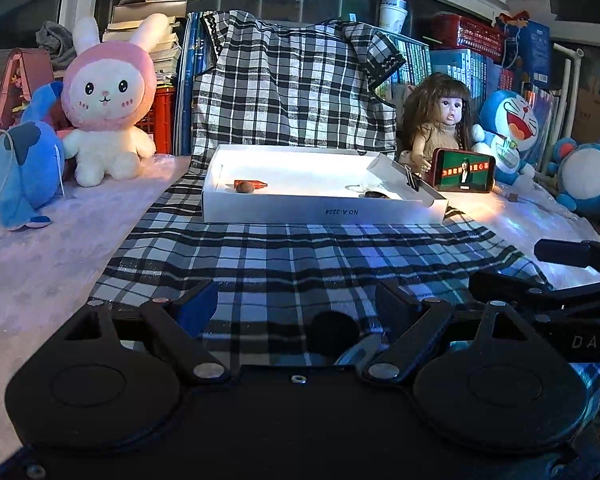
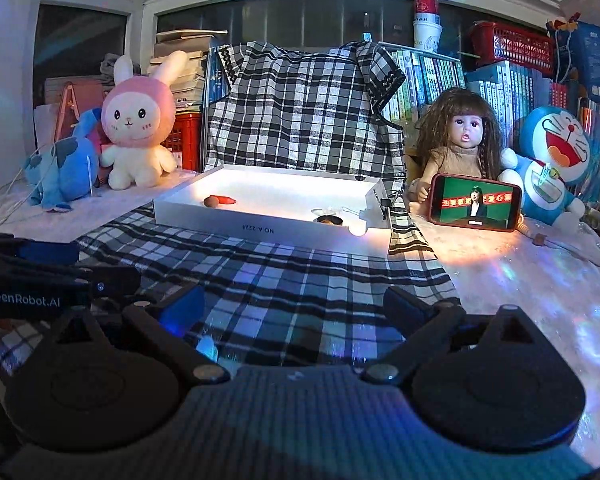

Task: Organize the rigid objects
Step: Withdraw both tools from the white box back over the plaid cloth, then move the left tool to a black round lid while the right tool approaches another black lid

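Left gripper [image 1: 296,300] and right gripper [image 2: 294,306], side by side over the checked cloth [image 1: 300,256], jaws wide, nothing held. Beyond: white box [image 2: 260,226] on the cloth with a brown nut [image 2: 211,201], red piece [image 2: 227,199], dark bits at its right end.

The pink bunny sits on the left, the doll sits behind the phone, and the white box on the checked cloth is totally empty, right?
Not quite. The white box is not empty: the right wrist view shows a small brown round thing beside a red piece, and a dark object near its right end. The pink bunny, doll, phone and checked cloth are as you said.
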